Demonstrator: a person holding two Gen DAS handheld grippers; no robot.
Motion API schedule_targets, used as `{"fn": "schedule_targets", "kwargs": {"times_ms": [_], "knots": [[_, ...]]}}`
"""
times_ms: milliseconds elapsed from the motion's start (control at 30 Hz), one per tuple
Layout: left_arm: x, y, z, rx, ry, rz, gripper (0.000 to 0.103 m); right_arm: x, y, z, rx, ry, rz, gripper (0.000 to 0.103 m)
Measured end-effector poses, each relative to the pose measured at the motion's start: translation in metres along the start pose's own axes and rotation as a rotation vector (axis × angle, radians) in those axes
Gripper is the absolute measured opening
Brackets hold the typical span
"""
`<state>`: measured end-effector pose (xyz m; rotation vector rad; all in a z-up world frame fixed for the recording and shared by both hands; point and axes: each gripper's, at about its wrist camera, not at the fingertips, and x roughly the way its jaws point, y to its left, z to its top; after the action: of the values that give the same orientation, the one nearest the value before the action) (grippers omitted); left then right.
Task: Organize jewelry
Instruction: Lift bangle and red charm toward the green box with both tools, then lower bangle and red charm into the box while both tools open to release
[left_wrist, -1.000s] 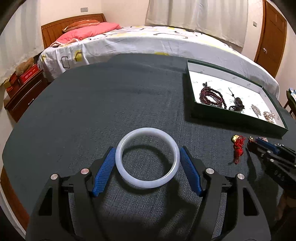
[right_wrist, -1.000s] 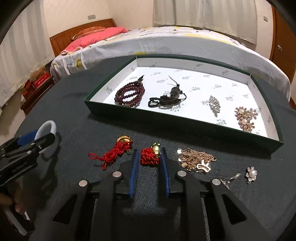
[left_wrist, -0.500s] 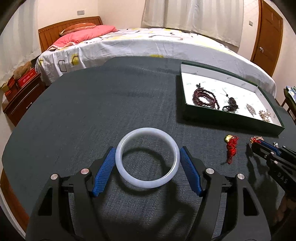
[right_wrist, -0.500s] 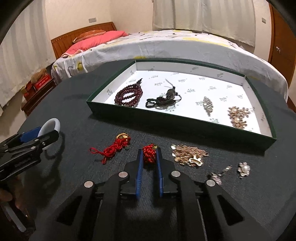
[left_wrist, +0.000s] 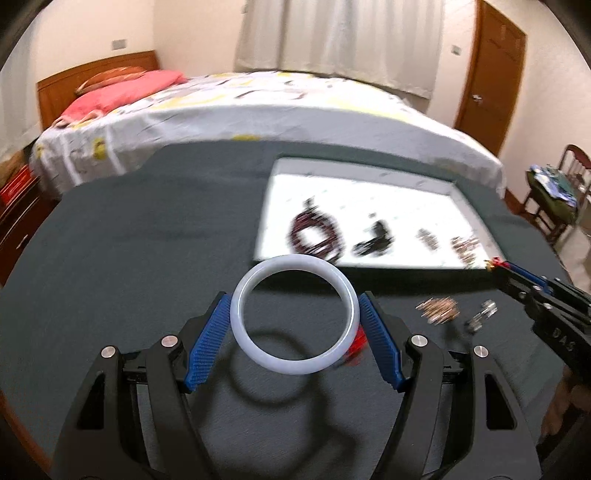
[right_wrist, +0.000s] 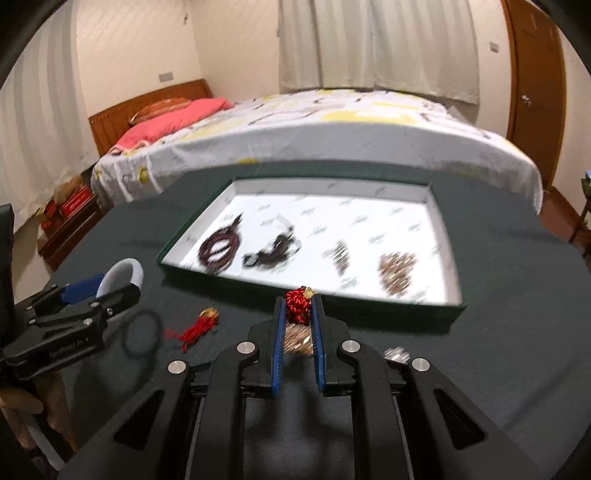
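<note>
My left gripper (left_wrist: 294, 312) is shut on a white jade bangle (left_wrist: 294, 363) and holds it above the dark table, just short of the green tray (left_wrist: 458, 190). My right gripper (right_wrist: 298, 308) is shut on a red knotted charm (right_wrist: 297, 304) and holds it lifted near the tray's front wall (right_wrist: 369, 302). The tray holds a dark red bead bracelet (right_wrist: 218, 249), a black cord piece (right_wrist: 271, 254) and two brooches (right_wrist: 397, 271). A second red charm (right_wrist: 195, 328) lies on the table. The right gripper also shows in the left wrist view (left_wrist: 496, 266).
A gold chain pile (left_wrist: 437, 308) and a small pearl piece (left_wrist: 482, 314) lie on the table right of the bangle. A bed (left_wrist: 258, 110) stands beyond the table. A chair (left_wrist: 554, 195) is at the far right.
Both grippers have lifted off the table and moved toward the tray. The right gripper has closed on the red charm and raised it. The bangle has risen with the left gripper.
</note>
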<state>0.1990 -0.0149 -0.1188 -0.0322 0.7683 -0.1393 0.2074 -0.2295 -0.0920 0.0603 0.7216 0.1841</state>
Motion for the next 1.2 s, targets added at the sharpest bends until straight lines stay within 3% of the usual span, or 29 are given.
{"fn": "schedule_targets", "kwargs": {"times_ms": [300,467,900,1200], "knots": [[0.032,-0.073,0.058,0.098,-0.082,-0.093,0.069,0.011,-0.039,0.045,0.015,-0.089,-0.061,0.014],[0.067,-0.099,0.085,0.102,-0.092,-0.103,0.069,0.036,-0.057,0.064,0.017,-0.091,-0.079,0.014],[0.162,-0.118,0.092,0.069,0.056,-0.069,0.069,0.114,-0.092,0.054,0.061,0.06,-0.052,0.014],[0.172,-0.12,0.091,0.092,0.113,-0.06,0.069,0.124,-0.094,0.05,0.049,0.081,-0.064,0.014]]}}
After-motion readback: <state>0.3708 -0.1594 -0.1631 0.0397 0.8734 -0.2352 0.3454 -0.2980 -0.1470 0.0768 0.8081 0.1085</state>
